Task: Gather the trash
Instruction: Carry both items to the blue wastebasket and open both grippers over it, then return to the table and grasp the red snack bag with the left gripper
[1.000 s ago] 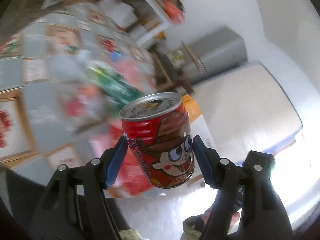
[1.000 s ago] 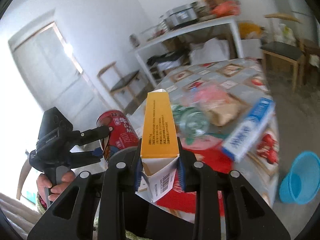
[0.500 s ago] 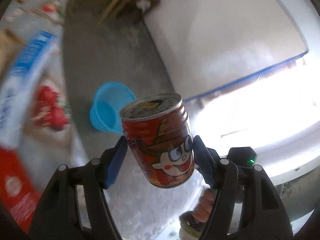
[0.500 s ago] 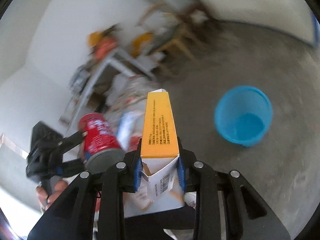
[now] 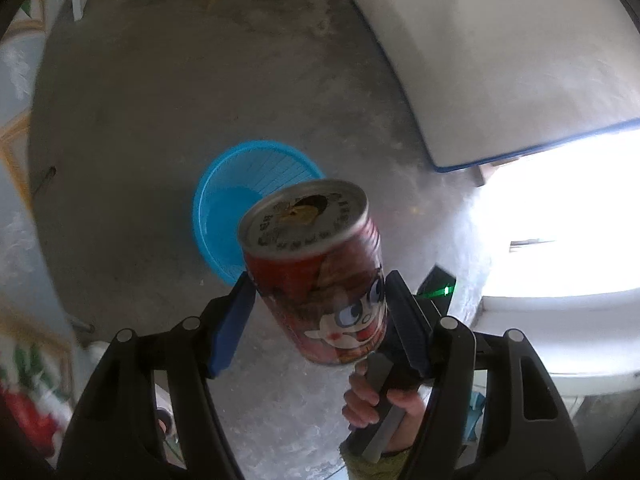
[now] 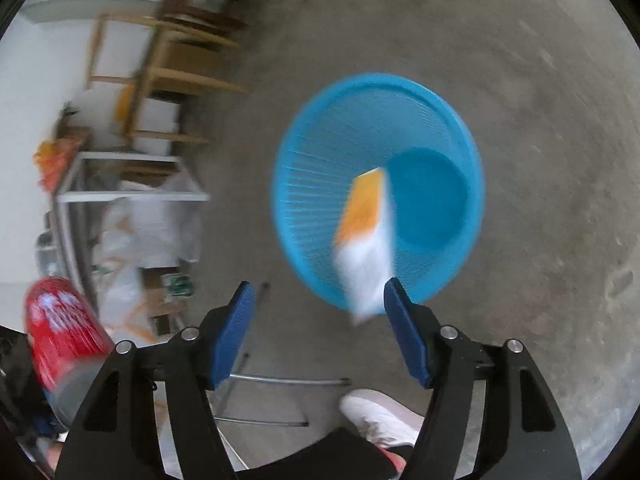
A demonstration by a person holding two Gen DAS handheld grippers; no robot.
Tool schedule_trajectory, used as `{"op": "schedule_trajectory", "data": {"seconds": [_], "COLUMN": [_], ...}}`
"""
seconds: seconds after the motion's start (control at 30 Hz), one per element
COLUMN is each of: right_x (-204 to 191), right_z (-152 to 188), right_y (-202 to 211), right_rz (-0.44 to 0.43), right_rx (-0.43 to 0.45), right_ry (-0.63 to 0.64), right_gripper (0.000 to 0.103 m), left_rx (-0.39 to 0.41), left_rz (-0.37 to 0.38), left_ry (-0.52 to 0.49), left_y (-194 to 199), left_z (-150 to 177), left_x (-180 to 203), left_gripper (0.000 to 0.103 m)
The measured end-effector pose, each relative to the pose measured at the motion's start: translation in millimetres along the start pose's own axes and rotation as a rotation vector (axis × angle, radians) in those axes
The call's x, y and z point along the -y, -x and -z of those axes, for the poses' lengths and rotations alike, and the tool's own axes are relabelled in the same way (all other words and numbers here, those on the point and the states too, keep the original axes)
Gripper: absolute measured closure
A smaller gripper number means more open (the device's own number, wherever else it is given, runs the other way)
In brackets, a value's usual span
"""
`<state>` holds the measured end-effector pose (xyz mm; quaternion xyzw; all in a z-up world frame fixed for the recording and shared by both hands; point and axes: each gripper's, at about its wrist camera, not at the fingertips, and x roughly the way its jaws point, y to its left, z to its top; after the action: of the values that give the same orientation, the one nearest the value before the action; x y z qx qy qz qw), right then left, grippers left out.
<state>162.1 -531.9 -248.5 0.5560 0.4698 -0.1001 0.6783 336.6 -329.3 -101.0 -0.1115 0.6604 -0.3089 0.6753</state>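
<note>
My left gripper (image 5: 320,304) is shut on a red cartoon-print drink can (image 5: 316,268), held above the concrete floor, with a blue plastic basket (image 5: 224,208) below and beyond it. My right gripper (image 6: 318,312) is open over the same blue basket (image 6: 320,160). An orange and white carton (image 6: 366,236) is loose between the pads and the basket, blurred, falling toward the basket. The red can (image 6: 60,328) also shows at the left edge of the right wrist view.
Bare concrete floor (image 5: 160,100) surrounds the basket. Wooden chairs (image 6: 176,60) and a white metal table (image 6: 120,196) with bags stand at the left. My white shoe (image 6: 380,416) is near the basket. A patterned tablecloth edge (image 5: 16,140) is at the left.
Both grippers swung from the table down toward the floor basket. My right gripper opened and let go of the orange carton, which now drops toward the basket. The left still holds the can.
</note>
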Motion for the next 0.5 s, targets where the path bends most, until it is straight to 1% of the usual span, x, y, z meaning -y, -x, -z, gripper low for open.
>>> {"op": "schedule_trajectory", "data": {"seconds": [0.07, 0.17, 0.2, 0.23, 0.33, 0.43, 0.5], "right_x": [21.9, 40.2, 46.0, 51.5, 69.1, 80.8, 84.9], "right_z": [12.3, 20.9, 27.9, 31.2, 48.8, 61.6, 66.5], "right_y": [7.9, 25.7, 31.2, 35.7, 51.7, 62.7, 70.0], "right_rz": [-0.010, 0.006, 0.010, 0.017, 0.047, 0.062, 0.060], "right_rx": [0.018, 0.051, 0.056, 0.059, 0.054, 0.053, 0.055], "right_ry": [-0.015, -0.018, -0.017, -0.017, -0.008, 0.000, -0.002], "right_gripper": [0.037, 0.037, 0.038, 0.037, 0.038, 0.038, 0.038], "left_rx": [-0.031, -0.063, -0.069, -0.074, -0.088, -0.090, -0.085], "left_rz": [-0.016, -0.043, -0.054, -0.062, -0.085, -0.065, -0.048], "left_ry": [0.007, -0.014, -0.012, -0.007, 0.008, 0.042, 0.037], "left_y": [-17.1, -37.4, -43.9, -49.8, -62.7, -60.8, -53.2], "left_z": [0.1, 3.7, 4.1, 4.3, 4.3, 7.5, 10.1], "left_x": [-0.1, 4.5, 6.2, 7.4, 9.3, 8.1, 10.2], "left_gripper": [0.040, 0.041, 0.044, 0.044, 0.037, 0.036, 0.036]}}
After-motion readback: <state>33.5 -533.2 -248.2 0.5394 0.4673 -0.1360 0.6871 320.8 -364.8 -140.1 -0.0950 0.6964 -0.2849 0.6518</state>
